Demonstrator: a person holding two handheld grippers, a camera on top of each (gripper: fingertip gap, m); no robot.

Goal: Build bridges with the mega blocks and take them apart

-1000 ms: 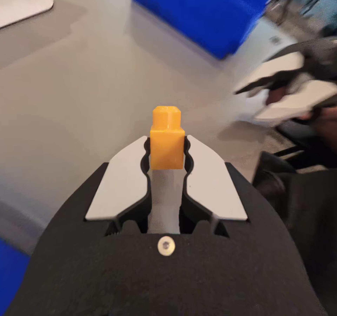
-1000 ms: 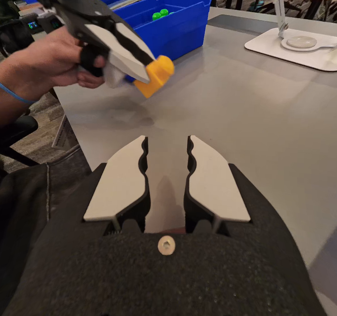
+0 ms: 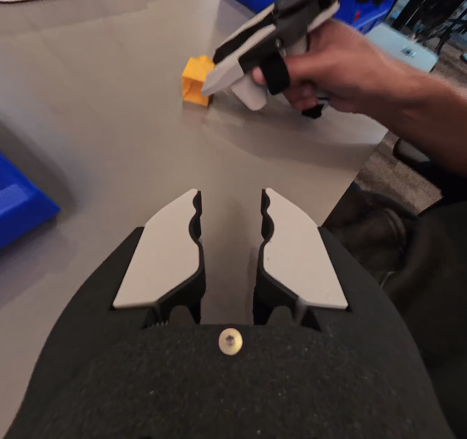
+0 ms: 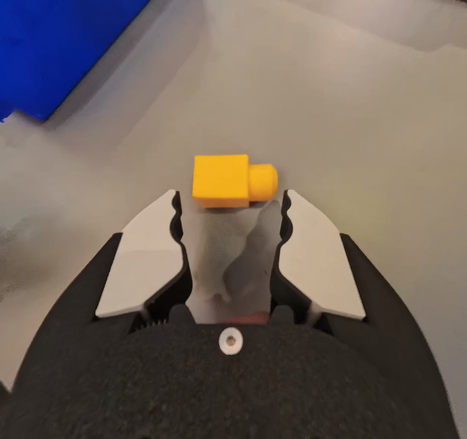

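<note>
The orange block (image 4: 220, 179) lies on the bench (image 4: 353, 123) at twelve o'clock just beyond the right gripper (image 4: 230, 194), whose jaws stand apart, its stud pointing toward three o'clock, seemingly untouched, while the left gripper (image 3: 230, 191), jaws also apart and empty, sits well back.

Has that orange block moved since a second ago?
Yes. The orange block has left the left tongs, now open and empty, and lies on its side on the grey table, before the open right tongs.

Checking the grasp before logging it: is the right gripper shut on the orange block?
No: the right gripper is open, and the orange block lies on its side on the grey table just beyond its fingertips.
</note>
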